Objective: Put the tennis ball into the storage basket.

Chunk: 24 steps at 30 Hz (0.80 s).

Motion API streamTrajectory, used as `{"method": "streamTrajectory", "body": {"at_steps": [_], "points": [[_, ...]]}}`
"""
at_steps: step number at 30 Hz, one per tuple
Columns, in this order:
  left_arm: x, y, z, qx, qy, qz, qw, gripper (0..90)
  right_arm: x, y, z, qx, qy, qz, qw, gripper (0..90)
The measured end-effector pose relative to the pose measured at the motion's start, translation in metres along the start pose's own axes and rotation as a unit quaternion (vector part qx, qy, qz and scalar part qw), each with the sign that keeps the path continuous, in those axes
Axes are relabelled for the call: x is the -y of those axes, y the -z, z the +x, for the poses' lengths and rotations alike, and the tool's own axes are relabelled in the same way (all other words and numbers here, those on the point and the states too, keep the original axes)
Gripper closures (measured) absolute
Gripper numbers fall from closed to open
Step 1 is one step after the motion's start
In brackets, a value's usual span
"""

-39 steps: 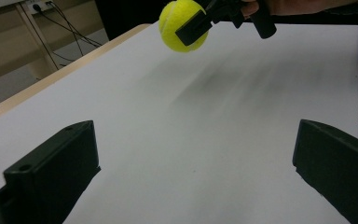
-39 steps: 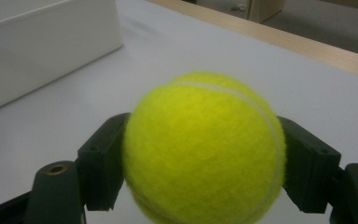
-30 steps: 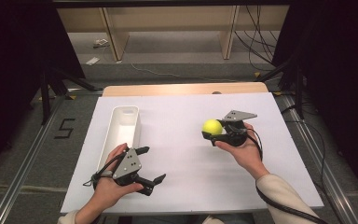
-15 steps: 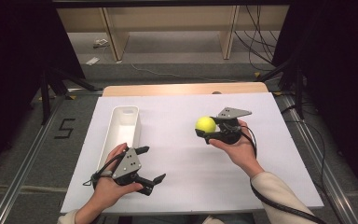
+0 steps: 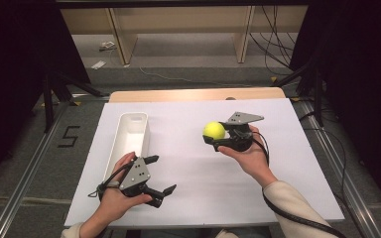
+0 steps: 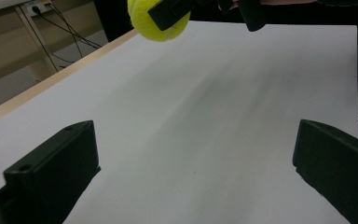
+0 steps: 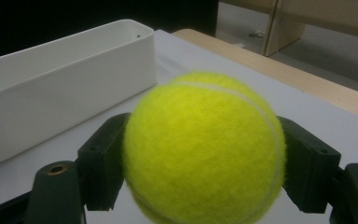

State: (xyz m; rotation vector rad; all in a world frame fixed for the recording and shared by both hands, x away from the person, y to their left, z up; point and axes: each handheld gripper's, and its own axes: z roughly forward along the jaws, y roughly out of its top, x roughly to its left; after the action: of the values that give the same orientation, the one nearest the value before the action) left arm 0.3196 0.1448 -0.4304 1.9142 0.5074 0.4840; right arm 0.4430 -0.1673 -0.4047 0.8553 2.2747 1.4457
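High view: the white bench (image 5: 278, 188) carries a long white bin (image 5: 130, 136) at its left. Near the front edge, just below the bin, the left gripper (image 5: 159, 174) rests with jaws spread wide, holding nothing. To the right, above mid-bench, the right gripper (image 5: 213, 139) is clamped on a yellow tennis ball (image 5: 214, 130), well apart from the bin.

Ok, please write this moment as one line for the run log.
right gripper: shut on tennis ball, above table | left gripper: open, nothing held | white bin: nothing visible inside
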Motion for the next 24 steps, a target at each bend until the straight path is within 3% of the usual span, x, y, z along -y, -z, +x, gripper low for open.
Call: {"method": "streamTrajectory", "body": {"at_steps": [24], "points": [[-0.0002,-0.0002,-0.0004,0.001,-0.001,0.001,1.0000,0.0,-0.0094,-0.0077,0.0080,-0.010,0.003,-0.007,0.9999,26.7]]}}
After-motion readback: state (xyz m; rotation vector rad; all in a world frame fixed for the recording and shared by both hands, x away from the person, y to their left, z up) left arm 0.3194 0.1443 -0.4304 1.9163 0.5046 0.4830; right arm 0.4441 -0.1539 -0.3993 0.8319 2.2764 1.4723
